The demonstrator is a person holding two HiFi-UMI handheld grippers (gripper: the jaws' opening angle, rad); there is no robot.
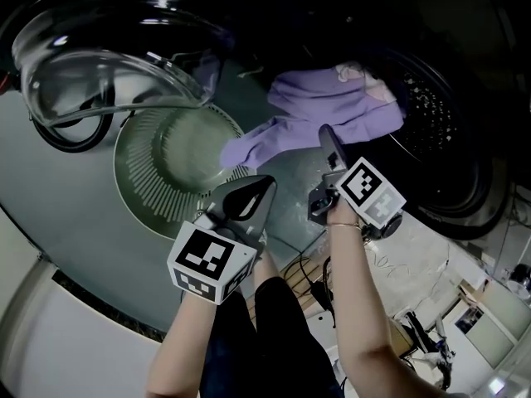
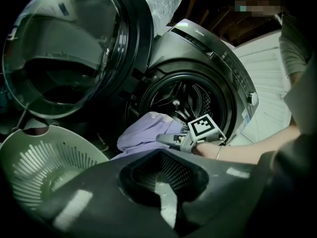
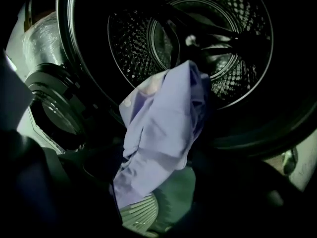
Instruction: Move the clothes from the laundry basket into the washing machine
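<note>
Nearest you, your left gripper [image 1: 264,186] hovers at the 5 o'clock edge of the basket [image 1: 141,191]. Its fingers [image 2: 94,192] are pressed together tip to tip and hold nothing. In the head view they point toward 1 o'clock.

Just to its right, your right gripper [image 1: 323,133] reaches farther out, toward 12 o'clock. There is a bracelet [image 1: 347,223] on the wrist behind its marker cube. Its fingers [image 1: 333,154] look closed on the lower edge of the garment [image 1: 332,106]. The right gripper view is very dark, but the lilac cloth fills the space between the fingers there.

The basket is pale green with a slotted wall. It lies beyond your left gripper, at 9 o'clock from the right one. A loose tail of the garment runs out toward 8 o'clock and ends over the basket's rim at its 3 o'clock side; whether it touches the rim cannot be told.

The bulk of the garment sits bunched on the lip of the washer's mouth, at 12 o'clock from your right gripper. Part of it is inside and part hangs out.

Farther on, at 11 o'clock from the basket, the door [image 1: 99,65] stands wide open with its glass bowl toward you. Deepest of all, at 3 o'clock from the garment, the perforated drum [image 1: 431,110] shows dark behind the cloth.
</note>
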